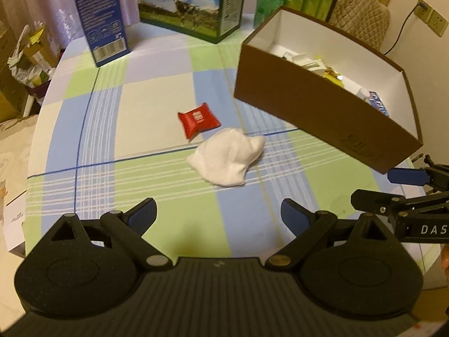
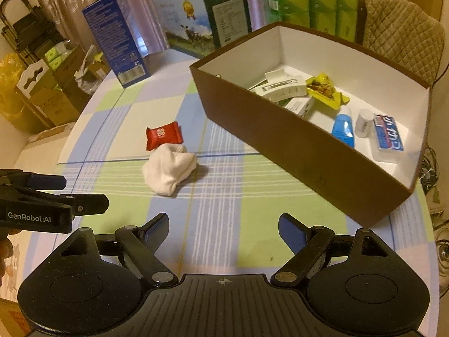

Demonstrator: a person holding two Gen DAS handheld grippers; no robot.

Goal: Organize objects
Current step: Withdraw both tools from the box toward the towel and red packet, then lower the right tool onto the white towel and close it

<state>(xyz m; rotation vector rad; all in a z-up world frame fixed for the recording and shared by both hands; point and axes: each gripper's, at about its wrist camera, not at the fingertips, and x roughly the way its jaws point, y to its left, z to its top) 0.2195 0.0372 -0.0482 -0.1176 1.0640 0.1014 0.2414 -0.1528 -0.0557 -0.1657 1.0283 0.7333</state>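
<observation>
Tongs, left [image 1: 219,213]: bottom centre of the left wrist view, spread wide, holding nothing, both blue pads [image 1: 146,210] clear of the checked surface [image 1: 157,104].
Sock [image 1: 227,158]: white, bunched, centre of frame, straight ahead of the left tongs and slightly to the right; no clear long axis as it lies crumpled.
Packet [image 1: 198,123]: red, just beyond the sock toward upper left, its near corner at the sock's edge; touching or not cannot be told.
Box [image 1: 314,115]: brown, open, white inside, right half of frame, apart from the sock; partly filled.
Right tongs seen at the right edge, one blue pad and a black arm only.

Tongs, right [image 2: 223,230]: bottom centre of the right wrist view, also spread wide and empty.
Sock [image 2: 169,168]: left of centre, so it lies ahead and to the left of these tongs.
Packet [image 2: 163,135]: above the sock, at its far edge.
Box [image 2: 308,143]: right half of frame, running from upper centre to lower right; holds small cartons, a yellow pouch [image 2: 325,90], a blue tube [image 2: 343,126], a blue-labelled case.
Left tongs intrude at the left edge.

Judgement: two items remain outside the box; the sock sits more squarely before the left tongs, which look the nearer, while the box lies on the right tongs' side.
</observation>
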